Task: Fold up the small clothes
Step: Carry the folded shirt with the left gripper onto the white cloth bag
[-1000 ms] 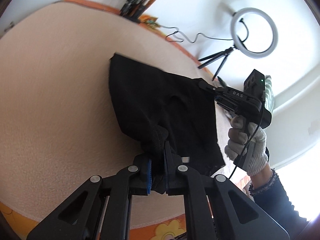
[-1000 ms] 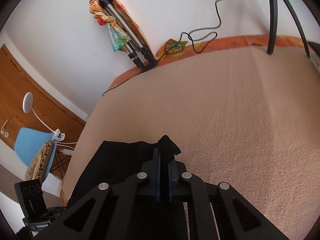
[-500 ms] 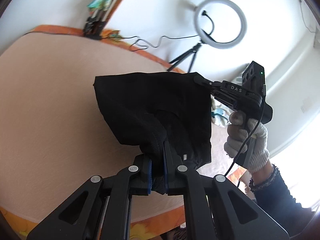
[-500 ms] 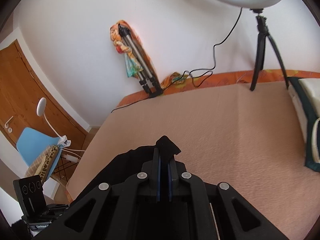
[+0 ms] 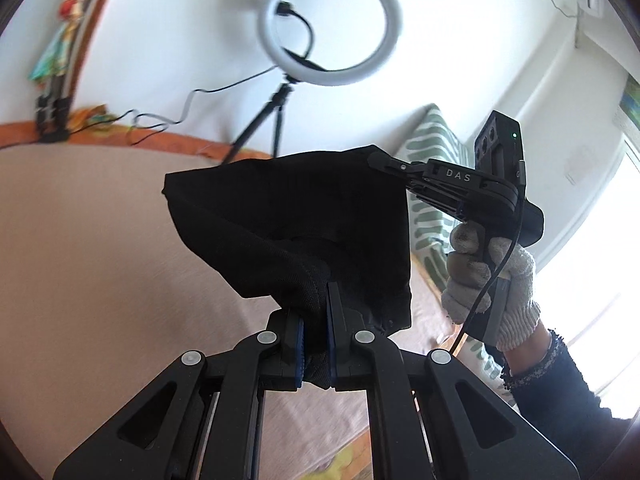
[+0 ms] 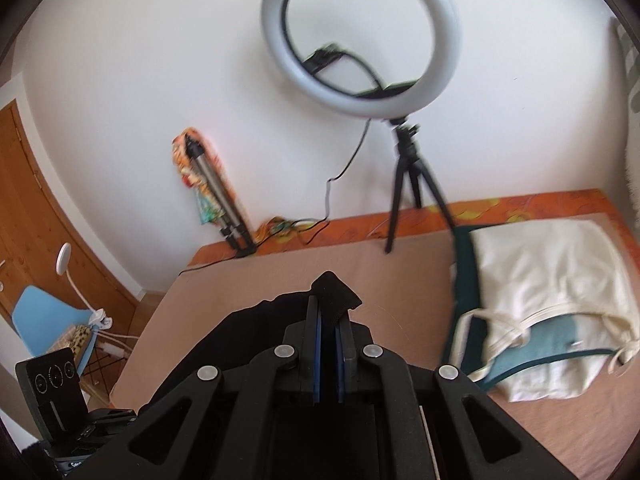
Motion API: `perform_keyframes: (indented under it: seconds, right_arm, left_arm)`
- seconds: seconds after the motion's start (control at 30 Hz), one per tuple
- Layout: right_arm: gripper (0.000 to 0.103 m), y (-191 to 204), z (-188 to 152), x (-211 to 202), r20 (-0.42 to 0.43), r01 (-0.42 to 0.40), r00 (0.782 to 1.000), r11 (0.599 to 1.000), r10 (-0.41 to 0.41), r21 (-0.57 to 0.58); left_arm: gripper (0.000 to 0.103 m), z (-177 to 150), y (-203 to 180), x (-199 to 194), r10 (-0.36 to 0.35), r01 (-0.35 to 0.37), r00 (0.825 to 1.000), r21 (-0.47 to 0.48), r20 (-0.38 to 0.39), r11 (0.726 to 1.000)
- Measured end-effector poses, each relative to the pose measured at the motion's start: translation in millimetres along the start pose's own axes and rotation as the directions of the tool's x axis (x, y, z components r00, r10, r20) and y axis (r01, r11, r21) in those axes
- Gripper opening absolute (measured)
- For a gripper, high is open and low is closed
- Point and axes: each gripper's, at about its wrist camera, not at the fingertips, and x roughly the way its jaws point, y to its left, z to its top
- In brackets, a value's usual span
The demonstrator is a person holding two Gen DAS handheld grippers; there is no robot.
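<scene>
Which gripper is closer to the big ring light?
Right. The right gripper is at the black cloth's far top corner, nearer the ring light. The left gripper clamps the cloth's near, lower edge.

You hold two tools, left (image 5: 316, 320) and right (image 6: 329, 344), and one black garment (image 5: 296, 216). You have one ring light (image 6: 362, 36), two tripods (image 6: 412, 184) (image 6: 218, 196), one blue chair (image 6: 48, 320) and one cream cloth pile (image 6: 544, 284).
</scene>
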Motion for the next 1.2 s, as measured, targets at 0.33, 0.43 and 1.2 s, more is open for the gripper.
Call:
perform_keyframes:
  seconds: [0.33,0.43,1.2]
  right_arm:
    - [0.003,-89.3,57.0,-36.7,0.070,0.116,0.991,0.993,-0.117,0.020]
    - [0.003,-117.9,72.2,-42.2,0.091,0.140,0.986,0.990,-0.142,0.026]
    - [0.070,-284.2,93.3,26.7,0.057,0.347,0.933,0.931,-0.354,0.113]
  left_arm:
    - [0.007,52.2,-50.3,81.1,-0.070,0.072,0.997,0.102,-0.022,0.992]
    - [0.007,64.5,-64.1,107.4,-0.082,0.084,0.996,0.125,-0.023,0.989]
    - [0.059,50.3,-85.7,252.0,0.182,-0.123,0.972,0.339,-0.147,0.933]
